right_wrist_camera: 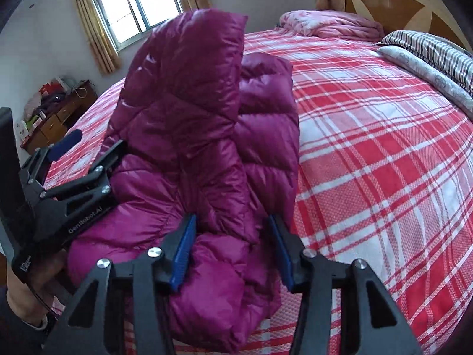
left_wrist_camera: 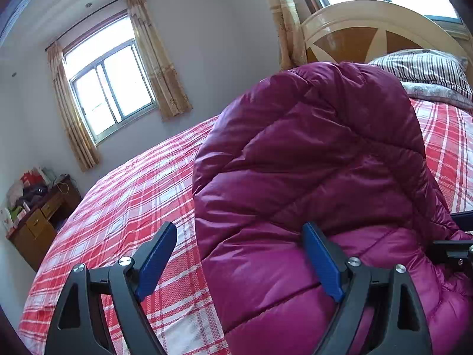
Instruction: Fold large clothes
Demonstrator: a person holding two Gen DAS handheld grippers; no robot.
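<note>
- Black left gripper (left_wrist_camera: 239,254) with blue-padded fingers (left_wrist_camera: 156,254) fills the bottom of the left wrist view; its 2 fingers are spread wide, the left one over bare bedspread, the right one resting against the jacket's edge, nothing pinched between them.
- Black right gripper (right_wrist_camera: 233,251), also with blue pads on its fingers (right_wrist_camera: 184,251), sits at the bottom of the right wrist view; its 2 fingers stand partly apart with a bulge of the jacket between them. Whether the pads actually press the fabric I cannot tell.
- Shiny magenta quilted puffer jacket (right_wrist_camera: 189,136) lies on the bed, left of centre in the right wrist view, running from the bottom edge up toward the window. 1 padded section stands up on edge, with a lower folded part just beside it on the right.
- In the left wrist view the same jacket takes up the centre and right, rising in a tall mound.
- Red-and-white plaid bedspread (right_wrist_camera: 369,153) covers the bed under the jacket.
- Striped pillow (right_wrist_camera: 428,50) lies at the upper right, near the cream and brown headboard (left_wrist_camera: 354,26).
- Crumpled pink blanket (right_wrist_camera: 334,25) lies at the top, right of centre, well apart from the jacket.
- Wooden desk (left_wrist_camera: 41,222) piled with clutter stands at the lower left, under a curtained window (left_wrist_camera: 109,88).
</note>
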